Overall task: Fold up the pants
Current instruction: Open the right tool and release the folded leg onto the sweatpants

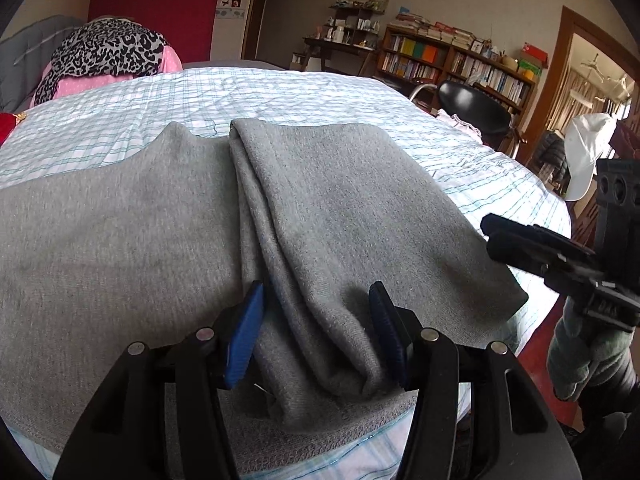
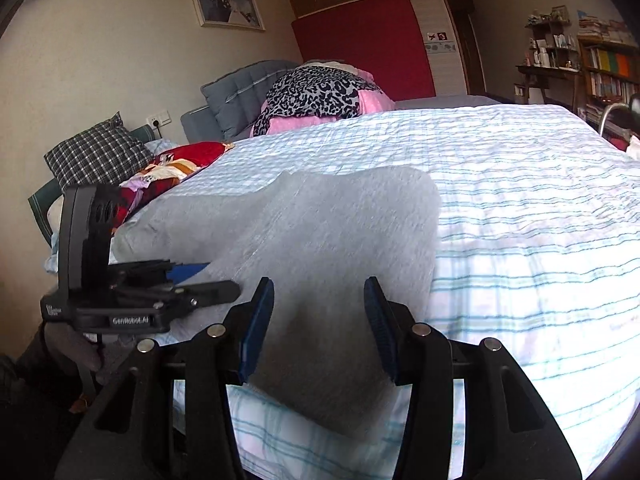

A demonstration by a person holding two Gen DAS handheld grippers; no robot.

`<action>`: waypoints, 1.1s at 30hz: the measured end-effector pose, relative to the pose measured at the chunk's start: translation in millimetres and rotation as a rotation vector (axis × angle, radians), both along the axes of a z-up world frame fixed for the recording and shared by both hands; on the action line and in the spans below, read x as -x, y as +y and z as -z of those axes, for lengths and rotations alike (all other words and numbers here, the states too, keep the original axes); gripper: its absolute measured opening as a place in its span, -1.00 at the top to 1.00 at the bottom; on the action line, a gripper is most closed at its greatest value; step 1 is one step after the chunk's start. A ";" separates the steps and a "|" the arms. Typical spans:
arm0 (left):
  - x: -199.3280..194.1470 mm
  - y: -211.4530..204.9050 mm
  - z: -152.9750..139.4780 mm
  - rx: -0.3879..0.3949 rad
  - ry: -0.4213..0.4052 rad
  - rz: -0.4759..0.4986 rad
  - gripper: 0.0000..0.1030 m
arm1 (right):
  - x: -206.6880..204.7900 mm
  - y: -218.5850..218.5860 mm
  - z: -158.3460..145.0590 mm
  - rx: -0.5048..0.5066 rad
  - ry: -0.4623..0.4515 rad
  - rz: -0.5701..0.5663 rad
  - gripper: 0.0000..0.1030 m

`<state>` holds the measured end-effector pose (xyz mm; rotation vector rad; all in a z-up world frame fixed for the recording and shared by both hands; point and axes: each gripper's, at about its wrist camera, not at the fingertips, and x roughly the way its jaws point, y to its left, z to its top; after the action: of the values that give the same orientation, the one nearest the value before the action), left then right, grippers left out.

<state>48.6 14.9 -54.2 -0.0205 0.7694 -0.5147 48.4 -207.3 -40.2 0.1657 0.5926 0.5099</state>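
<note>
1. Pants (image 1: pixel 248 216), soft and gray, lie spread on the bed (image 1: pixel 280 92) with its blue striped sheet.
2. The left gripper (image 1: pixel 316 320) is spread wide over a bunched fold near the pants' edge, pinching nothing.
3. The right gripper (image 2: pixel 319 320) is spread wide too, over the pants' corner near the bed's edge.
4. A spotted blanket (image 2: pixel 316 96) sits far back.

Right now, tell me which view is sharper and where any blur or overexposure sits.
Left wrist view: sharp, knit visible on the gray pants. Right wrist view: pants smeared with blur, bedspread washed out at right. Both: fisheye bends the edges.
</note>
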 end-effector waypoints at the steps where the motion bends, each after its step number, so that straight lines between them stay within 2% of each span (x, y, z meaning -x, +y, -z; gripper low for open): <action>1: -0.1 0.6 -0.1 0.005 -0.001 -0.001 -0.06 | -8.7 -3.3 -4.2 -0.006 0.006 0.009 0.07; 9: 2.4 5.1 2.8 0.031 -0.012 0.008 -0.06 | -103.1 -8.9 -23.2 -0.019 0.064 0.014 0.07; 12: 2.4 6.5 3.5 0.039 -0.013 0.012 -0.06 | -138.1 3.9 -25.6 0.016 0.090 -0.010 0.07; 17: 1.1 9.4 4.3 0.058 -0.011 0.028 -0.06 | -184.0 20.5 -4.8 0.138 0.183 0.015 0.07; 20: 0.2 11.9 5.3 0.075 -0.012 0.037 -0.06 | -195.1 29.1 16.7 0.208 0.237 0.013 0.07; 27: -1.9 15.5 5.1 0.100 -0.009 0.050 -0.06 | -188.4 38.9 25.2 0.288 0.197 0.021 0.07; 30: 0.0 21.9 1.0 0.113 -0.002 0.048 -0.06 | -176.4 51.7 13.6 0.371 0.119 0.054 0.08; 31: 2.0 25.8 -0.8 0.121 0.005 0.039 -0.09 | -169.0 57.5 7.9 0.403 0.080 0.054 0.08; 32: 3.9 30.6 -2.4 0.118 0.011 0.017 -0.29 | -161.1 63.9 2.3 0.433 0.039 0.048 0.07; 33: 4.8 36.9 -3.4 0.118 0.014 -0.003 -0.32 | -152.7 70.6 -2.6 0.461 0.002 0.042 0.06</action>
<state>43.8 51.8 -50.8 -0.1354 0.7521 -0.5569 201.1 -136.7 -37.7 -0.2583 0.6915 0.3215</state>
